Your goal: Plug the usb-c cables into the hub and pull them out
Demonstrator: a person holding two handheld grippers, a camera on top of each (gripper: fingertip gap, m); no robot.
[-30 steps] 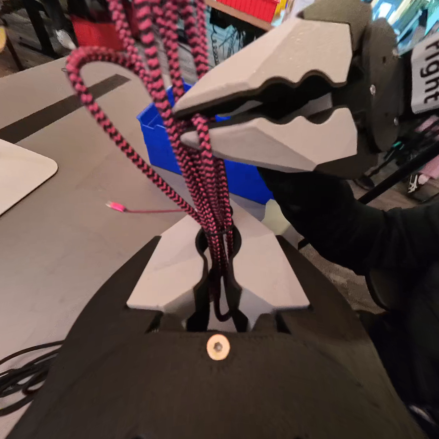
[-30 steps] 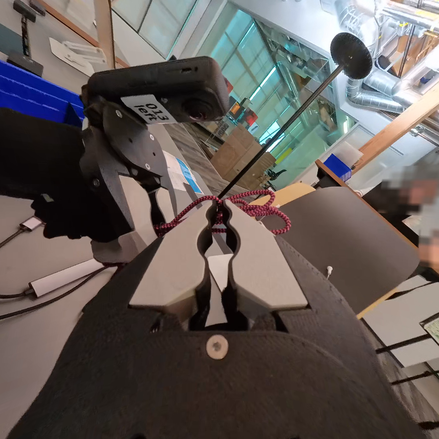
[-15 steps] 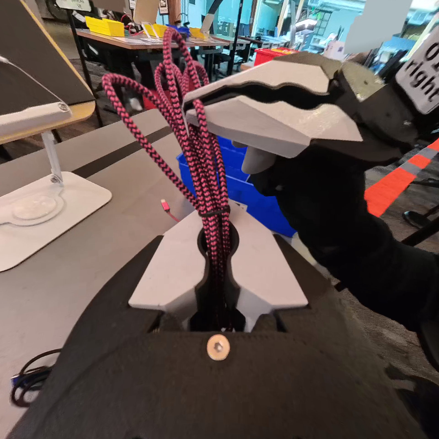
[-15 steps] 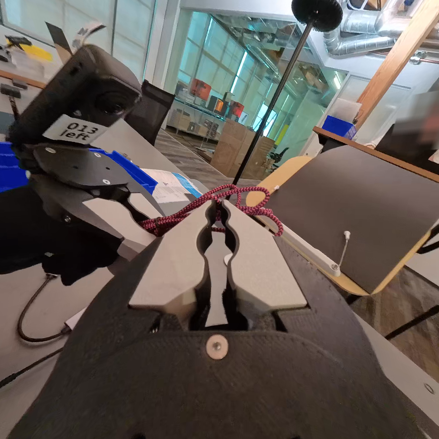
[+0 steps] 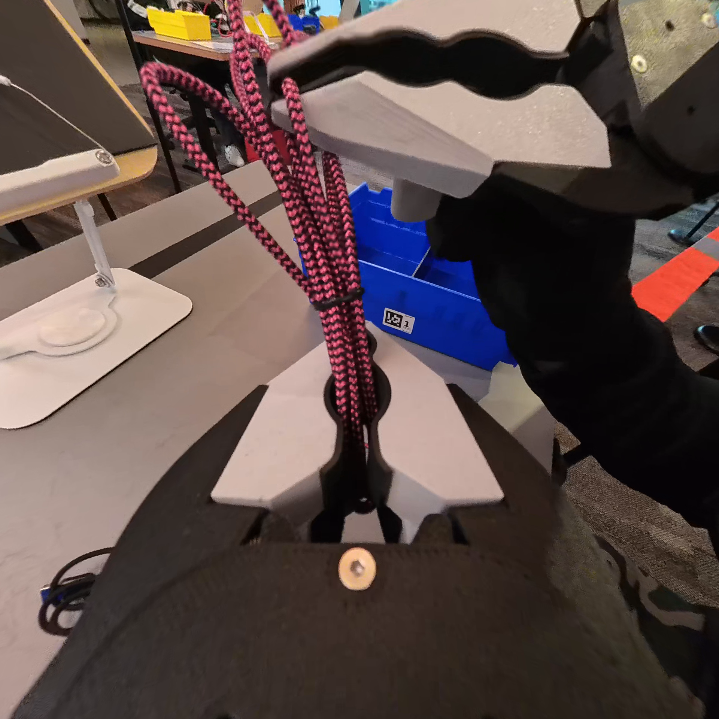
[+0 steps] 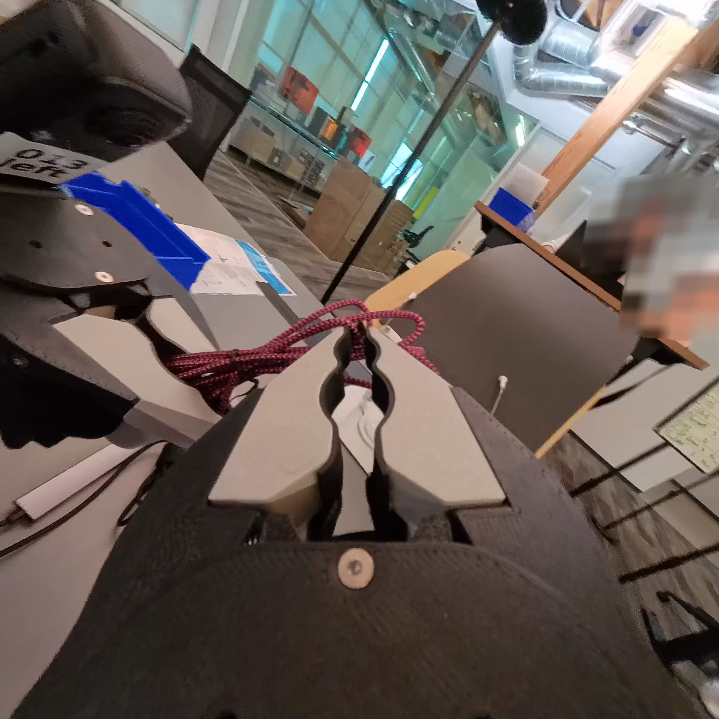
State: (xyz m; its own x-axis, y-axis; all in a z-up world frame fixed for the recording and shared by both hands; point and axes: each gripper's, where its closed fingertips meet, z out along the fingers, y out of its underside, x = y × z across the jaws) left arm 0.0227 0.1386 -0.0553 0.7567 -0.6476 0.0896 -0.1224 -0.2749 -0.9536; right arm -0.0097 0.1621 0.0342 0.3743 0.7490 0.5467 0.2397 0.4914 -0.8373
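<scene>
A pink-and-black braided usb-c cable [image 5: 311,218] is coiled in a bundle with a thin black tie [image 5: 338,301] around it. My left gripper [image 5: 356,350] is shut on the lower end of the bundle. My right gripper [image 5: 274,91] comes in from the upper right and is shut on a strand near the top loops. In the right wrist view my right gripper [image 6: 356,332] pinches a loop of the cable [image 6: 253,360], and the left gripper [image 6: 186,369] holds the bundle at the left. The white hub [image 6: 74,492] lies on the grey table [image 6: 46,607] with black leads attached.
A blue bin [image 5: 420,299] stands on the table behind the grippers. A white stand base [image 5: 78,334] carries a dark tilted board [image 6: 505,330]. A coil of black cable [image 5: 62,599] lies at the near left. Papers [image 6: 233,264] lie beside the bin. A person sits at the far right. Tip to tip, the grippers are about 9 centimeters apart. The right gripper is farther from the white hub [image 6: 74,492], some 30 centimeters, than the left, some 20 centimeters.
Both grippers have kept their hold on the cable and tilted upward together. The black tie now sits farther out from my left fingertips. The pink plug on the table has left view.
</scene>
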